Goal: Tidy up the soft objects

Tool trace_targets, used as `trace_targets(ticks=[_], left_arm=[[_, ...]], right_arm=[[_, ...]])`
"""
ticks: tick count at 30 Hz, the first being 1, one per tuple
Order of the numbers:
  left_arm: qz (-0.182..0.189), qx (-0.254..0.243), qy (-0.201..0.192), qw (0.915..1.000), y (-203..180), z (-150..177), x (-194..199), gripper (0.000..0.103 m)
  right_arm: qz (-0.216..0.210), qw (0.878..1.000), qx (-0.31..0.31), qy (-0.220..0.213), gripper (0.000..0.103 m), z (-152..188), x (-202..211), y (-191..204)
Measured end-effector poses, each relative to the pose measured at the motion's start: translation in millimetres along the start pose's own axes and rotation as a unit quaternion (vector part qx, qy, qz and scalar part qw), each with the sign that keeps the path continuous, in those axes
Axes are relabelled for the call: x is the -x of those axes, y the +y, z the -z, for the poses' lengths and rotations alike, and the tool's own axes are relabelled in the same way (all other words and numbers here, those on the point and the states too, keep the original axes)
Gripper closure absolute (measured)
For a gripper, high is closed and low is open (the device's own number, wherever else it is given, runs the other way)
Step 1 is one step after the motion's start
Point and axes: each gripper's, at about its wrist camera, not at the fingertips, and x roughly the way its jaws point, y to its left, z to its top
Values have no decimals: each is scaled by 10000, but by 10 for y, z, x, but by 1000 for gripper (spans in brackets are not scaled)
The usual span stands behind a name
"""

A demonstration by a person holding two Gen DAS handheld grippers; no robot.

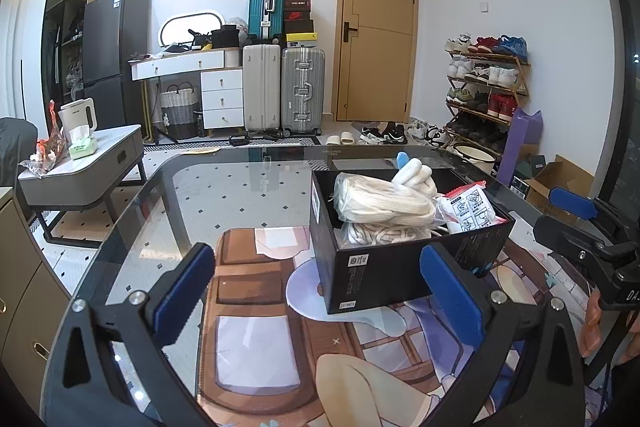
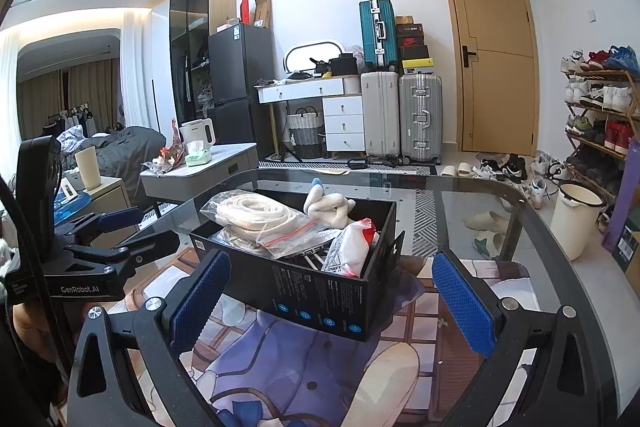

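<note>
A black box (image 1: 384,267) (image 2: 316,291) stands on a printed mat on the glass table. It holds a clear bag of cream rope (image 1: 380,203) (image 2: 256,213), a white plush toy with a blue tip (image 1: 412,173) (image 2: 328,201) and a red-and-white packet (image 1: 472,209) (image 2: 352,247). My left gripper (image 1: 320,291) is open and empty, hovering near the box's left front. My right gripper (image 2: 332,297) is open and empty, facing the box's near side. Each gripper shows at the edge of the other's view.
The glass table (image 1: 240,187) (image 2: 480,199) carries an anime-print mat (image 1: 256,307) (image 2: 420,327). A grey side table (image 1: 84,163) with a kettle and tissues stands left. Suitcases, a fridge, a shoe rack (image 1: 488,87) and a door line the far wall. A white bucket (image 2: 576,219) stands right.
</note>
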Motion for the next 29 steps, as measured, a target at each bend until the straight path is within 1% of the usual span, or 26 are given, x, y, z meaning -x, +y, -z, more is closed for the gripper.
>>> trace_targets(ticks=[20,29], left_arm=[[-10,63,22,10000,23,-19,-7,0],[-17,18,-102,9999,-15,-14,41,0]], right_arm=[[2,10000,11,-3,1,3,4,5],[0,10000,25,-9,1,5,7,10]])
